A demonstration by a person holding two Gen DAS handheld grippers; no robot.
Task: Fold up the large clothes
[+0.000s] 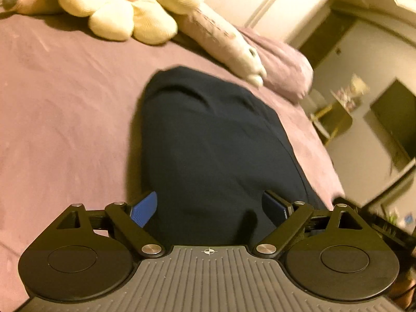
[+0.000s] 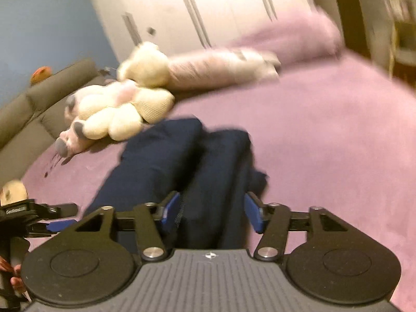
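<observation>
A dark navy garment (image 1: 208,140) lies folded in a long strip on the purple bed sheet (image 1: 65,109). My left gripper (image 1: 210,208) is open, its blue pads apart on either side of the garment's near end. In the right wrist view the same garment (image 2: 166,156) shows as two side-by-side lengths. My right gripper (image 2: 213,213) is open, its blue pads standing on either side of the right-hand length at its near end. The left gripper (image 2: 46,223) shows at the left edge of the right wrist view.
Cream and pink plush toys (image 1: 111,7) and a long pink plush (image 1: 221,36) lie at the head of the bed, also in the right wrist view (image 2: 124,109). A purple pillow (image 2: 299,39) and white wardrobe doors (image 2: 208,5) lie beyond. The bed edge (image 1: 327,156) falls off right.
</observation>
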